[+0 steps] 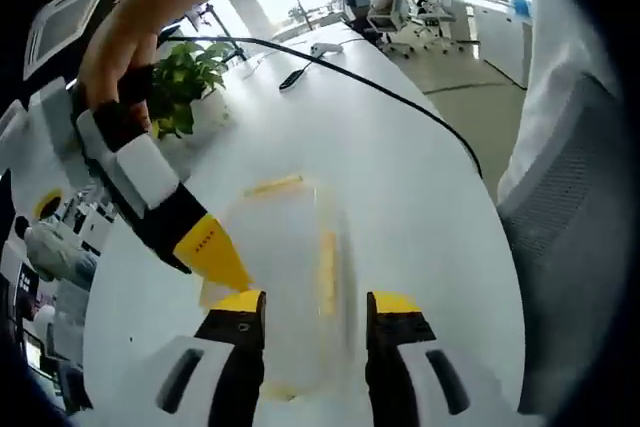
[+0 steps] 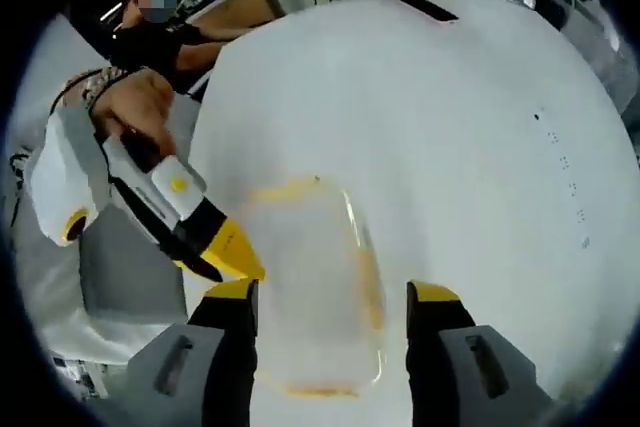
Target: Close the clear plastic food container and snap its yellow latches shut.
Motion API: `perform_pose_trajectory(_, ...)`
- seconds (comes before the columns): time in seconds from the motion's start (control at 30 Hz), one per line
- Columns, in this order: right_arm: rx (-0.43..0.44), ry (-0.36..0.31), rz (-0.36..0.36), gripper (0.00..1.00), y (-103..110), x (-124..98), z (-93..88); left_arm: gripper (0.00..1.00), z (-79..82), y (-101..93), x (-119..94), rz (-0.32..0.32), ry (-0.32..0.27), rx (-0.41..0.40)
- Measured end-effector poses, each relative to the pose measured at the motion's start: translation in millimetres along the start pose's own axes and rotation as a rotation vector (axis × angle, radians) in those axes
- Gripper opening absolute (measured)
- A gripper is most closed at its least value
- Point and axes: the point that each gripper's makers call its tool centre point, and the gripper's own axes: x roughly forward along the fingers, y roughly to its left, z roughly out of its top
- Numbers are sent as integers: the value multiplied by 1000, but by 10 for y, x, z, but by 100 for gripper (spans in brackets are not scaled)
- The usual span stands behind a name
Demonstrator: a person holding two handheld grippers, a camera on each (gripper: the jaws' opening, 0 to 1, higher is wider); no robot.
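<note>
A clear plastic food container (image 1: 285, 257) with yellow latches (image 1: 327, 272) lies on the white table (image 1: 420, 197). In the left gripper view my left gripper (image 1: 315, 305) is open, with a jaw on each side of the container's near end. My right gripper's yellow tip (image 1: 215, 252) reaches in from the upper left to the container's left edge. In the right gripper view the container (image 2: 310, 287) lies between the open jaws of my right gripper (image 2: 330, 295). A yellow tip of the left gripper (image 2: 235, 247) meets the container's left side. The image is blurred, so I cannot tell the latches' positions.
A potted plant (image 1: 185, 82), a black cable (image 1: 400, 97) and a dark handset (image 1: 297, 77) lie on the far part of the table. A grey chair (image 1: 570, 227) stands at the right edge. A phone (image 2: 430, 9) lies far off. A person's arm (image 2: 140, 107) is at the left.
</note>
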Motion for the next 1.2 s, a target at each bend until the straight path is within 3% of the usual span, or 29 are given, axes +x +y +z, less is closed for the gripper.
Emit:
perform_pose_trajectory(0.07,-10,1,-30,67,-9,-62,-99,48,-21,54,-83,4,-10,-51)
perform_pose_trajectory(0.13,-41,13,-50,68,8,-108,-192,62,-100,129,-145,24,19,-69)
perform_pose_trajectory(0.27,-68,50,-69,76,79,-105,-350,84,-210,335,-236,66,41,-48)
perform_pose_trajectory(0.3,-70,54,-71,81,117,-80,-393,85,-270,386,-260,64,75,-49)
perform_pose_trajectory(0.4,-96,45,-83,99,135,-29,-431,87,-286,527,-255,62,96,-65)
perform_pose_trajectory(0.47,-124,48,-84,97,181,8,-458,90,-249,592,-218,40,94,-101)
perform_pose_trajectory(0.53,-149,71,-89,96,219,51,-520,99,-257,542,-164,-28,135,-146)
perform_pose_trajectory(0.67,-184,117,-114,94,170,104,-633,99,-248,676,-30,-26,186,-52)
perform_pose_trajectory(0.93,-185,135,-171,92,12,158,-707,93,-320,639,214,-71,227,-6)
perform_pose_trajectory(1.0,-177,158,-143,83,40,182,-774,87,-343,584,237,-97,235,7)
perform_pose_trajectory(1.07,-173,162,-101,74,106,234,-813,71,-363,453,216,-164,249,-38)
perform_pose_trajectory(1.1,-203,145,-124,74,64,261,-787,69,-407,512,196,-125,271,-15)
perform_pose_trajectory(1.2,-195,141,-119,74,68,247,-783,67,-391,469,214,-144,253,-7)
